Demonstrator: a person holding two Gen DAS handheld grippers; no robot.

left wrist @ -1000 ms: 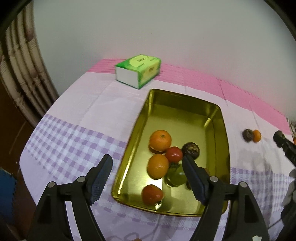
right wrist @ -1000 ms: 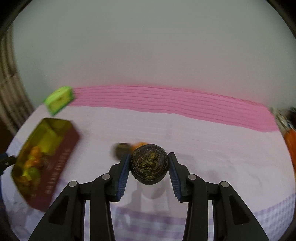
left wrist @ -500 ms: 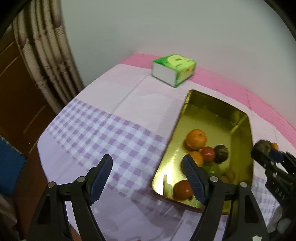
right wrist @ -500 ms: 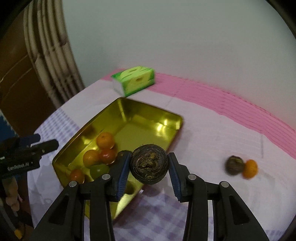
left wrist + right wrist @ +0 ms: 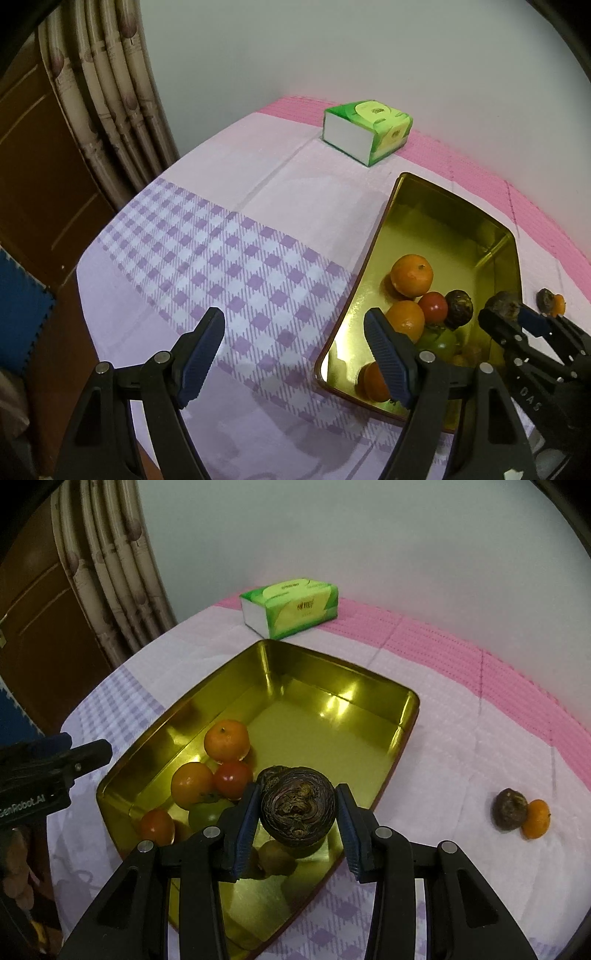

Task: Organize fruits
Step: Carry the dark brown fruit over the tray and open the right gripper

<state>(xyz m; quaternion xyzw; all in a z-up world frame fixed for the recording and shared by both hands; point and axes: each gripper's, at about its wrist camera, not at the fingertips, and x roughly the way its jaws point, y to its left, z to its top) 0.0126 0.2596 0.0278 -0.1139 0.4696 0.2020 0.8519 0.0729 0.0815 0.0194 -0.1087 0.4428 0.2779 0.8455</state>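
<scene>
My right gripper [image 5: 297,814] is shut on a dark wrinkled passion fruit [image 5: 297,806] and holds it above the near part of the gold tray [image 5: 332,686]. The tray holds several fruits: oranges [image 5: 226,740], a red tomato [image 5: 232,779], a green fruit [image 5: 207,812]. My left gripper [image 5: 293,350] is open and empty over the checked cloth, left of the tray [image 5: 443,221]. In the left wrist view my right gripper [image 5: 511,315] shows at the tray's right rim. Another dark fruit [image 5: 511,808] and a small orange [image 5: 536,819] lie on the cloth to the right.
A green tissue box [image 5: 291,605] stands behind the tray near the pink strip and the wall. A curtain [image 5: 110,92] and a brown door are at the left past the table's edge.
My right gripper has carried the passion fruit left, from beside the tray to above its near part. My left gripper has shifted left, off the tray.
</scene>
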